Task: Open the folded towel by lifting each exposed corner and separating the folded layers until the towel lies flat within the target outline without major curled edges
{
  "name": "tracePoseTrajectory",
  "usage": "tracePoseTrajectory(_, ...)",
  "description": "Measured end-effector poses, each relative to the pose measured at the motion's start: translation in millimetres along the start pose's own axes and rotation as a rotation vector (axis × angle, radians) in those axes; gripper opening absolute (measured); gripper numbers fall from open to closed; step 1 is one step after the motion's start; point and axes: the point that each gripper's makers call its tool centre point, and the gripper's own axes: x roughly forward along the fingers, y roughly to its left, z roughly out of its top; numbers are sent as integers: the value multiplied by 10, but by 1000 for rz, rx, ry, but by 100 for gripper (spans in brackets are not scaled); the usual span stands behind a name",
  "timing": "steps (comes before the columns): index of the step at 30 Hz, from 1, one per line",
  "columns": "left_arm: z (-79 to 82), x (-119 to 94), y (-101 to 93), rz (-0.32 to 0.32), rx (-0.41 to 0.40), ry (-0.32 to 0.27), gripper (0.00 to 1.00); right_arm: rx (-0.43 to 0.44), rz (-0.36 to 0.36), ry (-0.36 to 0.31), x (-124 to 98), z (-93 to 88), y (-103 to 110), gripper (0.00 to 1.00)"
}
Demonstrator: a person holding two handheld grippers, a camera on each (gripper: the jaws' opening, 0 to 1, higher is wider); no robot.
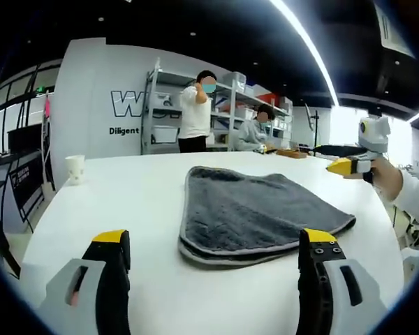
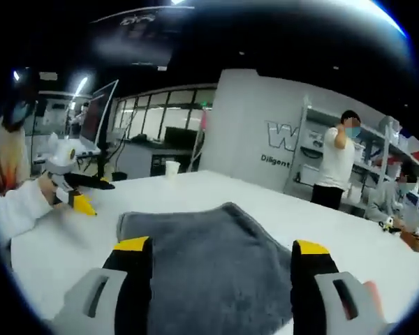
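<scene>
— What are the fingers doing?

— In the left gripper view the left gripper (image 1: 214,255) hovers over the near edge of the white desk (image 1: 126,195), its two yellow-tipped fingers (image 1: 112,241) spread wide apart and holding nothing. In the right gripper view the right gripper (image 2: 221,269) is likewise spread, its fingers (image 2: 134,248) framing the cloth below; whether they touch it cannot be told.

— And the towel?

— One grey towel (image 1: 255,213), still folded, lies on the desk between the two grippers. At its near edge in the left gripper view, stacked layers show, edged in lighter trim. From that side its long axis runs away from the camera toward the shelves. In the right gripper view the towel (image 2: 209,251) is cut off at the bottom behind the fingers.

— What else is there?

— One white cup (image 1: 75,169) stands alone toward the desk's far left edge, well apart from the towel. Two people stand or sit by metal shelves (image 1: 167,105) behind. Each view catches the opposite gripper at the desk's edge, held in a sleeved hand (image 1: 387,174); its finger gap is too small to make out there.
</scene>
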Motion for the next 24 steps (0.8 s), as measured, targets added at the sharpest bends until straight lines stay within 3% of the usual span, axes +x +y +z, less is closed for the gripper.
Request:
tracePoseTrajectory(4, 1, 0, 1, 0, 2, -1, 100, 26, -36, 18, -344, -199, 15, 86)
tracePoseTrajectory(6, -10, 5, 6, -2, 0, 2, 100, 35, -55, 20, -435, -227, -133, 89)
tracePoseTrajectory(9, -31, 13, -15, -4, 5, 8, 100, 71, -57, 30, -558, -307, -111, 92)
tracePoseTrajectory(14, -50, 0, -72, -16, 16, 15, 100, 125, -53, 20, -662, -341, -81, 98)
tracePoseTrajectory(16, -69, 6, -61, -17, 30, 22, 100, 141, -48, -58, -692, -282, 10, 99)
tracePoseTrajectory(20, -95, 6, -17, -14, 17, 17, 100, 139, -34, -31, -712, -405, 80, 99)
tracePoseTrajectory(24, -140, 32, 51, -4, -12, 23, 100, 156, -42, -49, -748, -464, 42, 99)
